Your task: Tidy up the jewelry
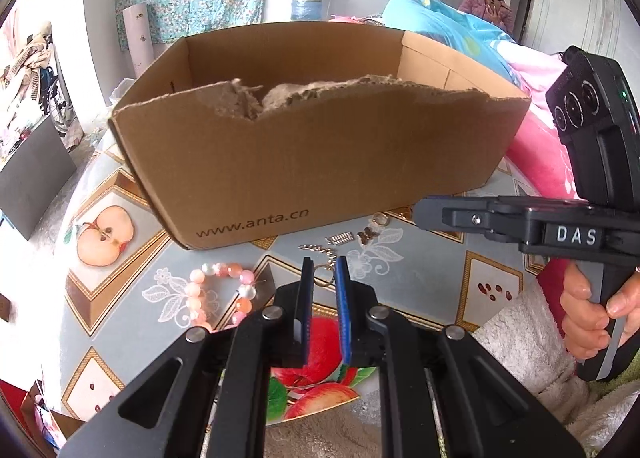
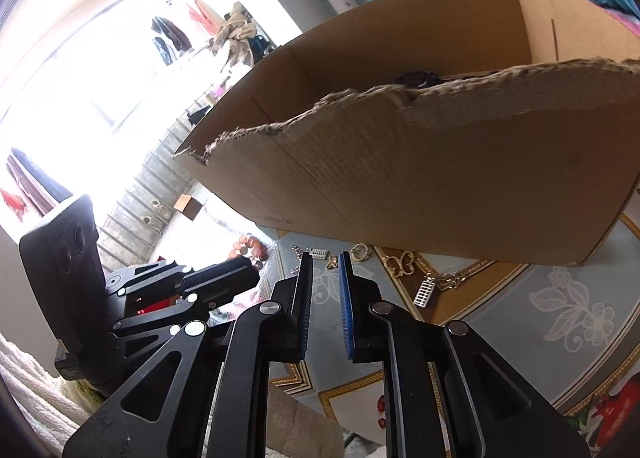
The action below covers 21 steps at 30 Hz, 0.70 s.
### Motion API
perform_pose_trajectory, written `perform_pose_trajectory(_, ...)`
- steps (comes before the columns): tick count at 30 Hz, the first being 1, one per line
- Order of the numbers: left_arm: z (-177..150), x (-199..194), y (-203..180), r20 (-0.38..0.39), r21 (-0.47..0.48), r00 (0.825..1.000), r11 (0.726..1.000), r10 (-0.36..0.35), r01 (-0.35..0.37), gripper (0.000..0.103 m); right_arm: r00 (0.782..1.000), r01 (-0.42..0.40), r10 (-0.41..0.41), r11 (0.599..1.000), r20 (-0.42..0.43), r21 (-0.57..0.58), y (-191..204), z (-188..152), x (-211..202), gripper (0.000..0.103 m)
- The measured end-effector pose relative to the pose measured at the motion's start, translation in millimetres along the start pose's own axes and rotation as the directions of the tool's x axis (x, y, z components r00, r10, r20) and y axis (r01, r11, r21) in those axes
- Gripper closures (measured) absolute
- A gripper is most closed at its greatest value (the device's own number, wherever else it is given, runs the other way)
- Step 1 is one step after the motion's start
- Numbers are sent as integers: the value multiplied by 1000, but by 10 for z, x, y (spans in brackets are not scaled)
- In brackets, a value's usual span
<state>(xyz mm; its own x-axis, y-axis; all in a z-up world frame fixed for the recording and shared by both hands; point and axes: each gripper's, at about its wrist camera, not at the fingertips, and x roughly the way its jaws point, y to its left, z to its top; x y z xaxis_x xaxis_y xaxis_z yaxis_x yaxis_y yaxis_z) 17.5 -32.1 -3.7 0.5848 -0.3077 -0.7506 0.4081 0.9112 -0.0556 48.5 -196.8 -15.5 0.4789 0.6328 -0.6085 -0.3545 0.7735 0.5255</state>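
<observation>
A brown cardboard box [image 1: 320,161] with a torn front rim stands on the fruit-print tablecloth [image 1: 120,290]. Loose jewelry lies before it: a pink bead bracelet [image 1: 220,294], a silver chain [image 1: 316,248], a silver bar piece [image 1: 340,238], a small butterfly charm [image 1: 367,234] and a gold ring [image 1: 380,219]. My left gripper [image 1: 325,272] is shut on the chain's end ring [image 1: 324,278], just in front of the box. My right gripper [image 2: 326,264] hovers shut and empty above a gold butterfly brooch [image 2: 400,264], a ladder-shaped silver piece [image 2: 425,292] and a gold ring [image 2: 361,252]. A dark item [image 2: 418,78] lies inside the box.
A bed with blue and pink quilts [image 1: 532,137] runs along the table's right side. A person [image 1: 490,1] sits by the far door. A hand [image 1: 588,318] holds the right gripper's handle. The table's left edge drops to the floor [image 1: 36,185].
</observation>
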Motion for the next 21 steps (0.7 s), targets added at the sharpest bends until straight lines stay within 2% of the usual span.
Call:
perform_pose_trajectory(4,-11,-66,115,17,-35,1000,999,20,-20,93,999,-6,2,997,-40,-81,184,-14,189,90)
perform_pose_trajectory(11,-63,-129,308,46,-76,999,997,23,-19,93,990,68,-94,971,-107,-230,418,-12,533,90)
perform_pose_trajectory(16,-92,-127,390,57,-96,998,995,10,-4,93,984,118,-150,951,-96,-285,504,46,679,90)
perform_pose_trajectory(21,-98,-140,441,69,-109,998,994,1,7,93,984,122,-155,945,-87,-304,580,46,765,90)
